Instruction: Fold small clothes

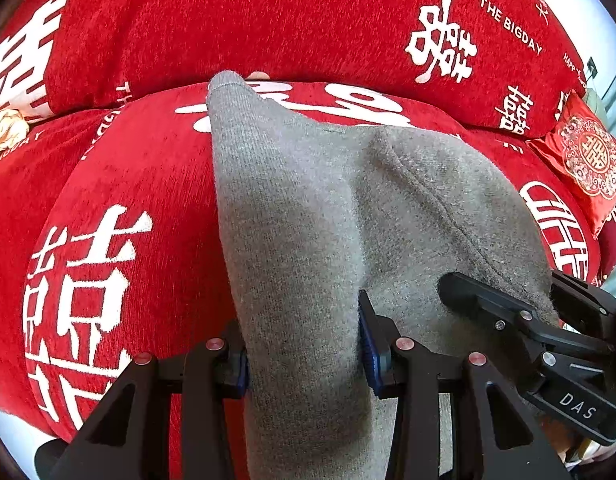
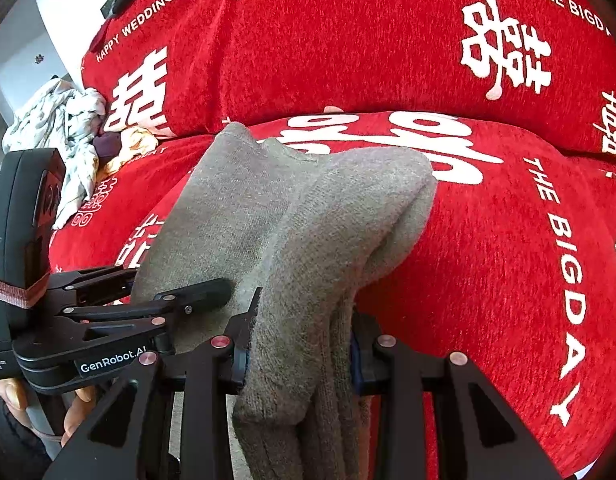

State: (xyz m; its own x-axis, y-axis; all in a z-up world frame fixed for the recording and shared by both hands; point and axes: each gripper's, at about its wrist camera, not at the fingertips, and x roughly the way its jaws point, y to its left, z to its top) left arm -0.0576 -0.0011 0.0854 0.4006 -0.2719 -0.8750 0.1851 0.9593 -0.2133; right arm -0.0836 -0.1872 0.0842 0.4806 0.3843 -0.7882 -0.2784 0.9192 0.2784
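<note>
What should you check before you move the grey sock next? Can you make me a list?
1. Left gripper has the grey sock between its pads: ok.
2. Right gripper has the sock too: ok.
3. The two grippers are close side by side but not tangled: ok.
4. Far tip of the sock lies on the red sofa cover: ok.
5. Sock lies flat and smooth: not ok, it bunches into a ridge between the grippers.
6. One sock or a pair: cannot tell; the right wrist view shows several layers.
</note>
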